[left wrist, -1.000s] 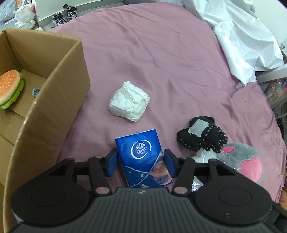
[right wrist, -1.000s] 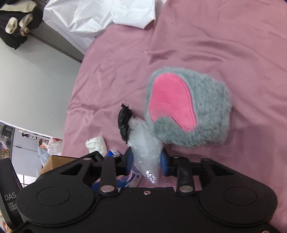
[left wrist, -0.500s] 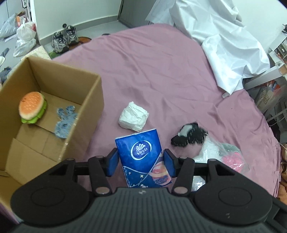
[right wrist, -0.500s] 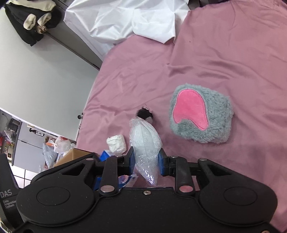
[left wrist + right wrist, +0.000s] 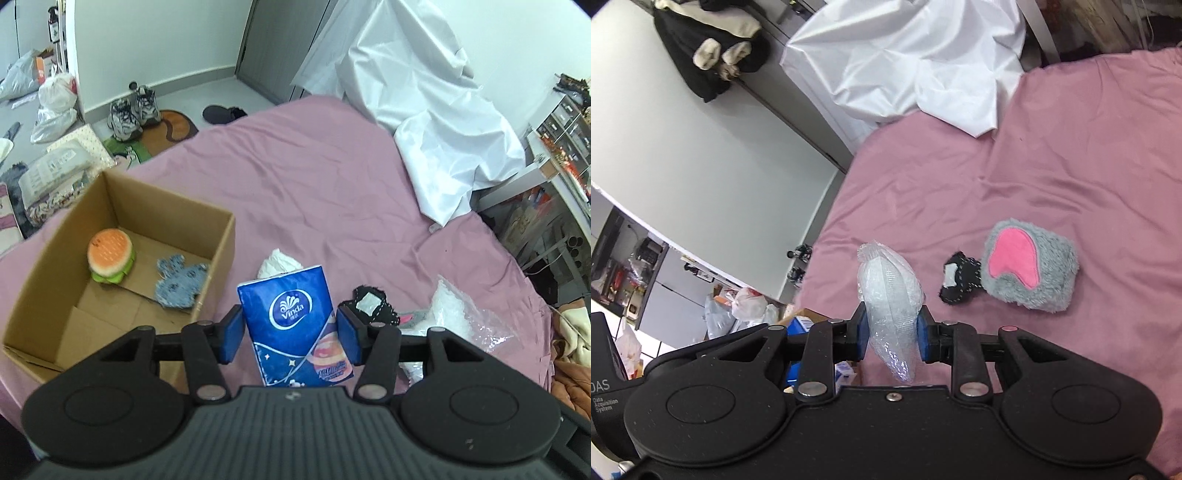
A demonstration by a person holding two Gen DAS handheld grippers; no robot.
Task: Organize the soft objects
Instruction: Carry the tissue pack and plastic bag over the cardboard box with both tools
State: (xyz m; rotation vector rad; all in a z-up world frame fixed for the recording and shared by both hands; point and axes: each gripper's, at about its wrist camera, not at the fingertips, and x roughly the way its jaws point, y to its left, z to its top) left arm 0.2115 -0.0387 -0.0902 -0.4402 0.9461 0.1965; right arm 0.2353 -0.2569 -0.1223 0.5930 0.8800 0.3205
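My left gripper [image 5: 290,334] is shut on a blue Vinda tissue pack [image 5: 293,325] and holds it above the pink bed, right of an open cardboard box [image 5: 218,258]. The box holds a plush burger [image 5: 110,254] and a blue knitted piece [image 5: 179,282]. My right gripper [image 5: 892,338] is shut on a clear plastic bag of white stuff [image 5: 890,295], also seen in the left wrist view [image 5: 458,314]. A black stitched plush [image 5: 958,284] and a grey-pink plush [image 5: 1030,269] lie on the bed. A crumpled white tissue [image 5: 279,262] lies behind the pack.
A white sheet [image 5: 424,122] is heaped at the far side of the pink bed [image 5: 314,177]. Shoes [image 5: 133,109], bags and clutter lie on the floor beyond the box. Shelves stand at the right edge [image 5: 561,122].
Both grippers have risen well above the bed with their loads. The box's inside has come into the left view, and the plush toys look smaller and farther in the right view.
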